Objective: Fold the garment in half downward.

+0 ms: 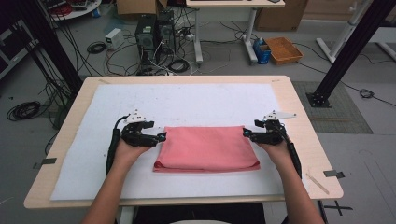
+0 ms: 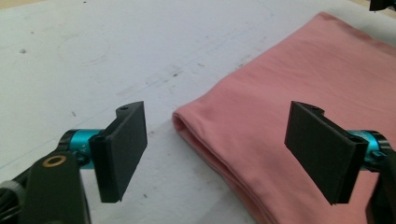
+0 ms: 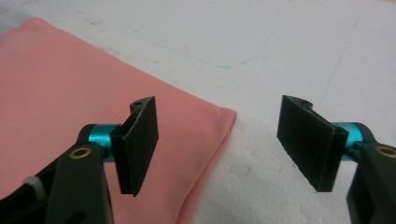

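Note:
A folded pink cloth (image 1: 205,148) lies flat on the white mat (image 1: 140,107) in the middle of the table. My left gripper (image 1: 162,137) hovers at the cloth's far left corner, jaws open. In the left gripper view that folded corner (image 2: 187,122) sits between the spread jaws of the left gripper (image 2: 224,151), untouched. My right gripper (image 1: 246,132) is at the cloth's far right corner, also open. In the right gripper view the pink cloth (image 3: 70,93) has its corner (image 3: 229,116) lying between the wide jaws of the right gripper (image 3: 224,144).
A thin wooden stick (image 1: 317,183) lies near the table's front right edge. The mat covers most of the wooden table (image 1: 299,116). On the floor beyond stand computer towers (image 1: 154,32), cables and an orange bin (image 1: 283,49). Black frame posts (image 1: 345,51) flank the table.

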The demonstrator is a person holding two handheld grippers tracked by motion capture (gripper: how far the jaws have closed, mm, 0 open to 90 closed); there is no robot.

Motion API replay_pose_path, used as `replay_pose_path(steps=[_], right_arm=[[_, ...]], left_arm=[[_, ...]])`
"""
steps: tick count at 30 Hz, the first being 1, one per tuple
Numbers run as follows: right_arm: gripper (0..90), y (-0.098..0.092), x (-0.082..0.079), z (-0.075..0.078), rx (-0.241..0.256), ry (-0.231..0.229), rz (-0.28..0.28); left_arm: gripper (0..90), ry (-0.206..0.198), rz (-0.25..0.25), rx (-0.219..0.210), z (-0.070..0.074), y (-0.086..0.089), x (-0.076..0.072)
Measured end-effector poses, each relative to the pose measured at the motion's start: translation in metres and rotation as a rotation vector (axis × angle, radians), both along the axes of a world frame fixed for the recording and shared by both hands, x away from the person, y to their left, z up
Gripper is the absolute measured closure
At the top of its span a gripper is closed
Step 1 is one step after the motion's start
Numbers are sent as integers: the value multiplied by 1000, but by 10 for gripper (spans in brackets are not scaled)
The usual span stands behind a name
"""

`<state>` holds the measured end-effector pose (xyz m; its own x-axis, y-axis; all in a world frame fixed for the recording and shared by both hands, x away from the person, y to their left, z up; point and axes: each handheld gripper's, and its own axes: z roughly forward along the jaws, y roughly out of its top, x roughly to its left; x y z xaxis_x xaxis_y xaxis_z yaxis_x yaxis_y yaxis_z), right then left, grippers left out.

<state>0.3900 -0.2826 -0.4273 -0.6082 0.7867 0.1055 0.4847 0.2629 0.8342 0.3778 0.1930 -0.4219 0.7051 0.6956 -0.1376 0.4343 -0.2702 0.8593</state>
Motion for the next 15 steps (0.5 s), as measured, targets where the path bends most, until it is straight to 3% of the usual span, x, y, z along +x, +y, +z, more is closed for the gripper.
replay_pose_path(steps=[6,15], right_arm=[[250,-3,-5,11,50,-39,3],[214,8,-3,13,48,-38,40]], left_arm=[[185,-19,-11,19,8,-2,-12],[158,-15,-27,7,9,0,-22]])
